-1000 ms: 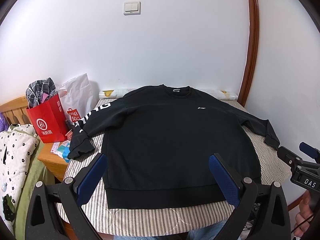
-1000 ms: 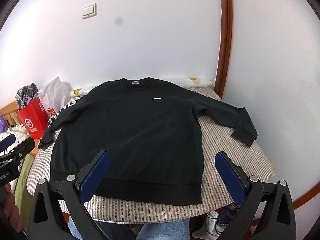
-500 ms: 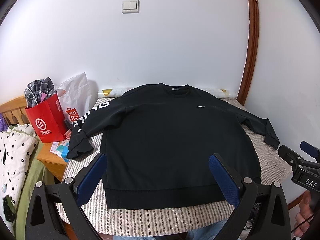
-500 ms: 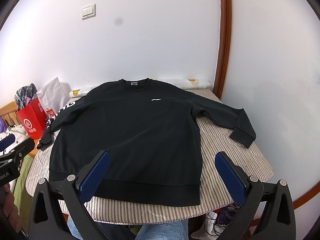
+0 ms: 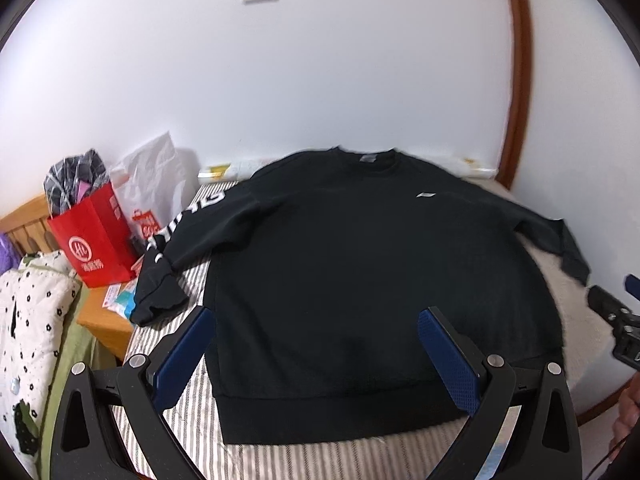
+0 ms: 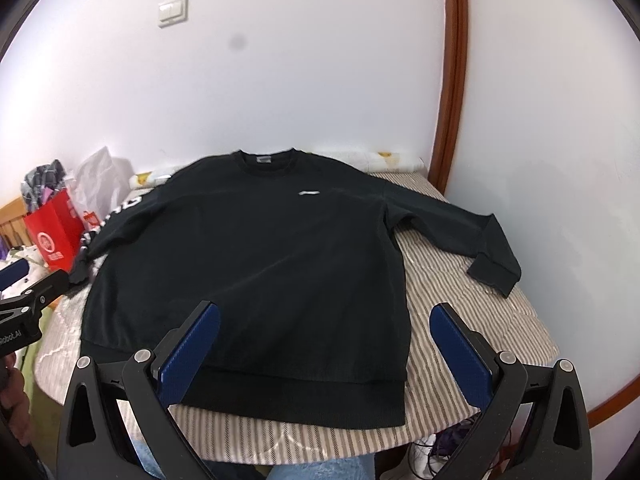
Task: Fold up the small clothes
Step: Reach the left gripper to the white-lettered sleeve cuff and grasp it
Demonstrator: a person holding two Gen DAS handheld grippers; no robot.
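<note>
A black sweatshirt [image 5: 360, 280] lies flat, front up, on a striped table [image 5: 320, 456], collar at the far side, both sleeves spread out. It also shows in the right wrist view [image 6: 260, 272]. Its left sleeve [image 5: 176, 248] with white lettering hangs over the table's left edge. Its right sleeve [image 6: 460, 232] lies on the striped cloth [image 6: 460, 312]. My left gripper [image 5: 316, 340] is open and empty above the hem. My right gripper [image 6: 324, 340] is open and empty above the lower right part of the sweatshirt.
A red paper bag [image 5: 96, 236] and a white plastic bag [image 5: 156, 184] stand left of the table on a wooden stand [image 5: 104, 316]. A spotted quilt [image 5: 28, 340] lies at the far left. White walls and a brown door frame [image 5: 520, 80] stand behind.
Both grippers have moved forward and a little lower toward the sweatshirt, which now looks larger. The sweatshirt has not moved. Both grippers stay open.
</note>
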